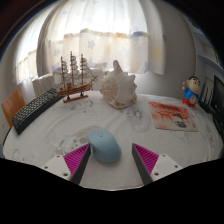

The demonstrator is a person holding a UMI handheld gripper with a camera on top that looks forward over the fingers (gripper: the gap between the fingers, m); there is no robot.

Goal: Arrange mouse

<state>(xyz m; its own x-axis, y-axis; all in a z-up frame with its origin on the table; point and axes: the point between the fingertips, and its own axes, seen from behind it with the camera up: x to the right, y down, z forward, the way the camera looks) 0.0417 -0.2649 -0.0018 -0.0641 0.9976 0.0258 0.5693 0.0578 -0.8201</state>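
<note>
**Approach step: mouse not gripped yet**

Gripper (109, 158) was spread wide, holding nothing. Pink pads (77, 157) sat either side of the gap. Mouse (103, 146), light blue, lay flat on the white table (60, 133), just ahead of the fingertips and roughly centred between them, maybe a touch toward the left finger. No contact with either pad as far as I could tell.

My read: this was the reach-in before the grasp. Next move likely called for pushing forward and down so both pads straddle the mouse's sides, then closing.

Further back on the table: keyboard (35, 108) off to the left, model ship (74, 78), big seashell (119, 86), a printed card (173, 116) on the right, small figurine (190, 91) behind it. All well apart from the mouse, so the approach path looked free
</note>
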